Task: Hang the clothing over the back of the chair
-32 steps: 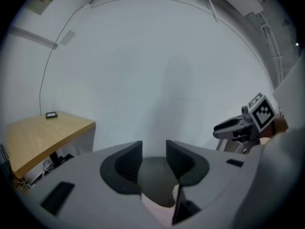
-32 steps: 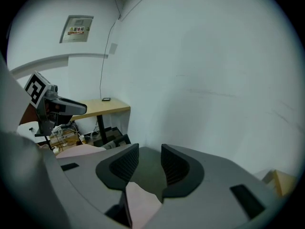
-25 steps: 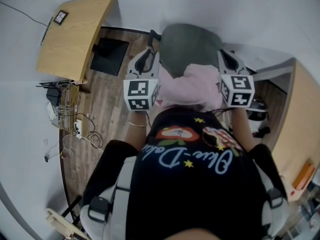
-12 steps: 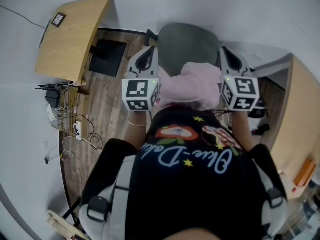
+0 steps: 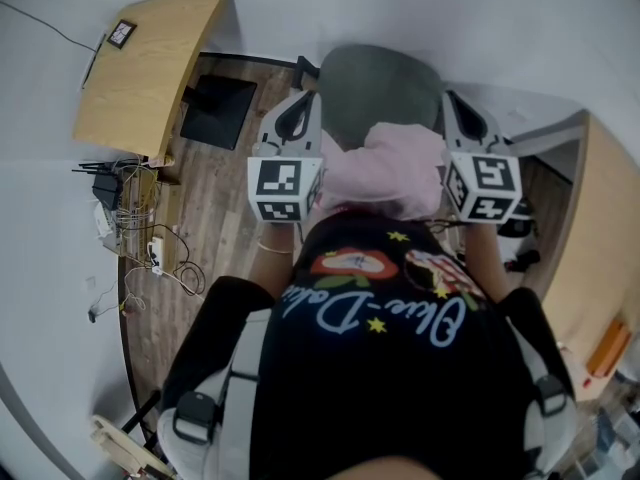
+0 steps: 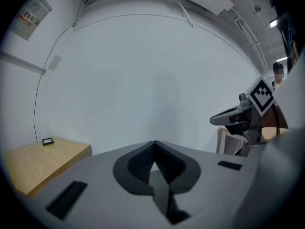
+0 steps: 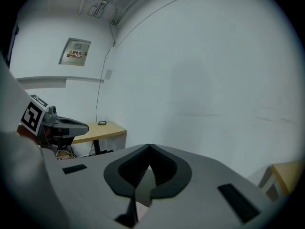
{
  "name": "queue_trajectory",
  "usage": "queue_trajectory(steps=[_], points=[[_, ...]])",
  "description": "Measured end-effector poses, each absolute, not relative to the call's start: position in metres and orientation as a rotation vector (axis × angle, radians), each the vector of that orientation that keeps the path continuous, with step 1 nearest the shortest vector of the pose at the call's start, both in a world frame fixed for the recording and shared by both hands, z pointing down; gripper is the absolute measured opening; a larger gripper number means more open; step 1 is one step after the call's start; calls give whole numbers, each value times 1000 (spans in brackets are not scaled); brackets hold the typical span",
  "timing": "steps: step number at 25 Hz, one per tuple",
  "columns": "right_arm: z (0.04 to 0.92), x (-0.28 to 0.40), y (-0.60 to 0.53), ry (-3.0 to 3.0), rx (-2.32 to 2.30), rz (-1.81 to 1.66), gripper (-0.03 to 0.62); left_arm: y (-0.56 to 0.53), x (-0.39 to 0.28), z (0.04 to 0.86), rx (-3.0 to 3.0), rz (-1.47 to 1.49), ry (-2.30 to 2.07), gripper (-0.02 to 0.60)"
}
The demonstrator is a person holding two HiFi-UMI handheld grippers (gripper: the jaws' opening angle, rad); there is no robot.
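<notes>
A pink piece of clothing (image 5: pixel 385 173) lies bunched between my two grippers, just in front of the person's black T-shirt. Beyond it is the grey chair (image 5: pixel 380 88). My left gripper (image 5: pixel 300 103) reaches along the clothing's left side. Its jaws (image 6: pixel 153 163) are shut, and only a dark grey strip shows in their seam. My right gripper (image 5: pixel 458 113) runs along the right side. Its jaws (image 7: pixel 149 168) are shut too, with pink cloth (image 7: pixel 138 211) showing right under where they meet. The clothing's lower part is hidden by the grippers' marker cubes.
A wooden desk (image 5: pixel 150 63) stands at the far left with a black panel (image 5: pixel 215 113) beside it and a tangle of cables (image 5: pixel 130 218) on the plank floor. Another wooden desk (image 5: pixel 600 258) is at the right. A white wall rises behind the chair.
Both grippers have risen a little beside the pink clothing. The clothing stays bunched between them.
</notes>
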State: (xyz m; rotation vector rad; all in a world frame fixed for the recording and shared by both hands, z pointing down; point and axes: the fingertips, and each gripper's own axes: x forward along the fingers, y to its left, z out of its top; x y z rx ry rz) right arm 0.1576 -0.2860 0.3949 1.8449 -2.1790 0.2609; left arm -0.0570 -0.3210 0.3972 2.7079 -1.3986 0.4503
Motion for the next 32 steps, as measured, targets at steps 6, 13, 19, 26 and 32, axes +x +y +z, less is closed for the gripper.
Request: queue_trajectory(steps=[6,13,19,26,32], points=[[394,156,-285,-2169,1843,248,0,-320,-60,399,2697,447,-1391,2],[393,157,-288,-2168,1838,245,0,-324,-59,399,2697,453,-1391,2],[398,159,-287,-2162,1833,259,0,-323,-63,405,2684,475,-1395,0],[397,157,-294,-2172,1821,268,0,-329,-67,406,2662,478,-1409,2],[396,158,-293,-2173,1816,265,0,-327,-66,406,2642,476,-1409,2]])
